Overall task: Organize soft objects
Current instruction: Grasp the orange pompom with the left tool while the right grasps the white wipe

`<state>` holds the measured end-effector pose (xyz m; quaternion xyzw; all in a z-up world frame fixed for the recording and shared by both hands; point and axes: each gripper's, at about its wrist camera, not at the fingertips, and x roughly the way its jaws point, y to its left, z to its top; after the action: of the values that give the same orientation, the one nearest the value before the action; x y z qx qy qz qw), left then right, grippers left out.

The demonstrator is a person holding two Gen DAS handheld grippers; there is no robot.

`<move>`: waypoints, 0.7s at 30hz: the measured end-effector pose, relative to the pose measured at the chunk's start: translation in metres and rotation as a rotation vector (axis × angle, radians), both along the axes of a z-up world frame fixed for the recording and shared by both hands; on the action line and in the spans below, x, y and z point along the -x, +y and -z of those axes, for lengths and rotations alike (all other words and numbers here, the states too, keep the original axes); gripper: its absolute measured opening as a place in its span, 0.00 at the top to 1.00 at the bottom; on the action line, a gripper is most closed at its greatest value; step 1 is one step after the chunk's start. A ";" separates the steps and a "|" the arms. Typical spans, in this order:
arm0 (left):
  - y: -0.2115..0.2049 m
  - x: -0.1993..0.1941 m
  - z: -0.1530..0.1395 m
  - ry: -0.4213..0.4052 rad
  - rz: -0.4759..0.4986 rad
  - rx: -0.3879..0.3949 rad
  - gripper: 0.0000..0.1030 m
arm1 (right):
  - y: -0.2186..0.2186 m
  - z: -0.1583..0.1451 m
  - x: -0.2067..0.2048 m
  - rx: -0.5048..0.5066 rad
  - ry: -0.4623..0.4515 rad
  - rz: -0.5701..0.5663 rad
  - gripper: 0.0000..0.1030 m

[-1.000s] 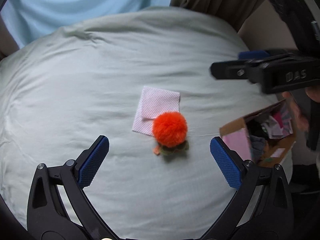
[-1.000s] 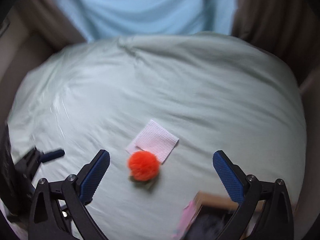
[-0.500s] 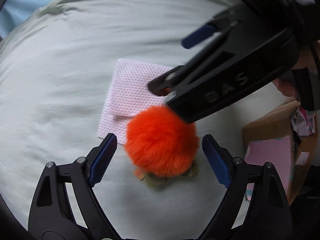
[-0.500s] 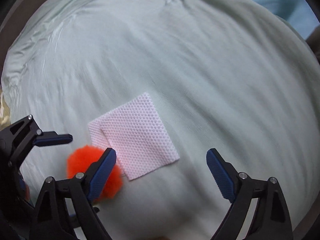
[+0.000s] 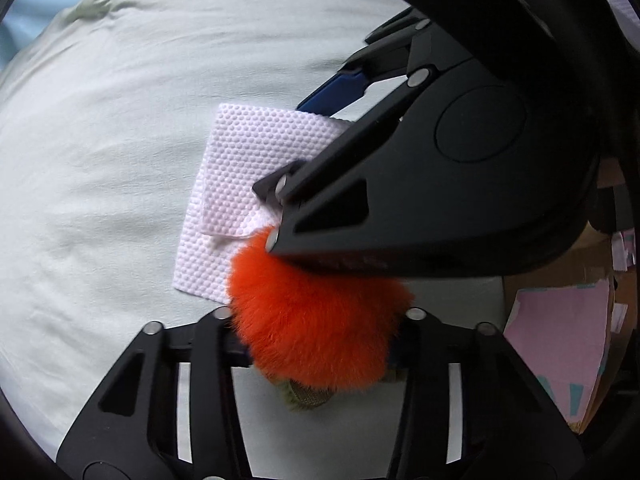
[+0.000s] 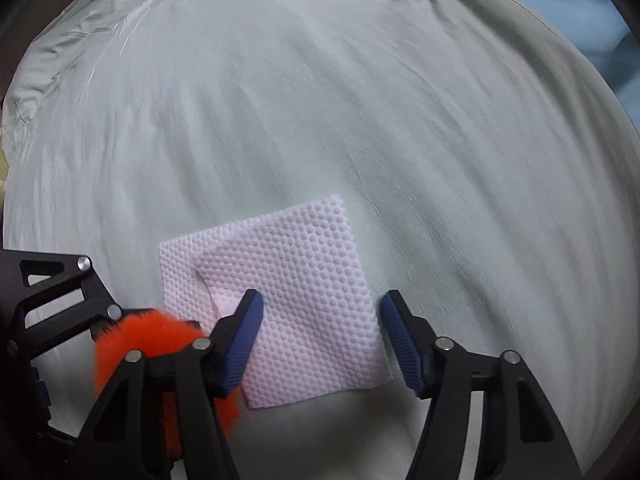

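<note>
A pale green bedcover (image 6: 360, 100) filled both views and bore all the task's things. At the right edge of the left wrist view stood an open cardboard box (image 5: 592, 248) with a pink sheet (image 5: 560, 344) leaning at its near side; what else lay in it could not be told.

A white embossed cloth (image 6: 304, 280), one layer folded over another, lay flat on the bedcover. Touching its near left corner and overlapping it sat an orange pompom (image 5: 316, 320), with a small olive-green piece (image 5: 308, 394) showing beneath its underside.

The right gripper (image 6: 320, 340) pointed down over the cloth. Its jaws had just been closing and straddled the near part of the cloth; the blue pads (image 6: 244, 340) stood apart with cloth between them. The left pad lay over the cloth and the right pad stood at its right edge. No pinch of the fabric was visible, so the claw read as released.

The left gripper (image 5: 320, 344) had likewise just been closing, with the pompom between its jaws. Its pads were buried in the fur on either side, so this claw was grasping the pompom, which rested on the bedcover.
</note>
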<state>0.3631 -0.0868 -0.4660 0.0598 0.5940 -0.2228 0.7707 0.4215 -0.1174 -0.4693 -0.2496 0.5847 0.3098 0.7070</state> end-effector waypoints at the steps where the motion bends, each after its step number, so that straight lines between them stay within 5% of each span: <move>1: 0.000 0.002 -0.001 -0.004 0.003 -0.001 0.65 | 0.002 -0.001 0.003 -0.004 -0.001 -0.009 0.60; 6: 0.005 0.010 -0.008 -0.015 -0.001 0.003 0.67 | 0.014 -0.003 0.015 -0.011 0.009 -0.038 0.85; 15: 0.038 0.026 -0.042 -0.062 -0.041 0.035 0.67 | 0.003 -0.028 0.021 -0.086 0.001 0.110 0.88; 21: 0.060 0.032 -0.079 -0.103 -0.062 0.048 0.68 | -0.021 -0.073 0.025 -0.096 -0.056 0.188 0.88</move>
<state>0.3309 -0.0272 -0.3872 0.0345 0.5497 -0.2094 0.8080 0.3963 -0.1382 -0.3962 -0.1679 0.5701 0.2625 0.7602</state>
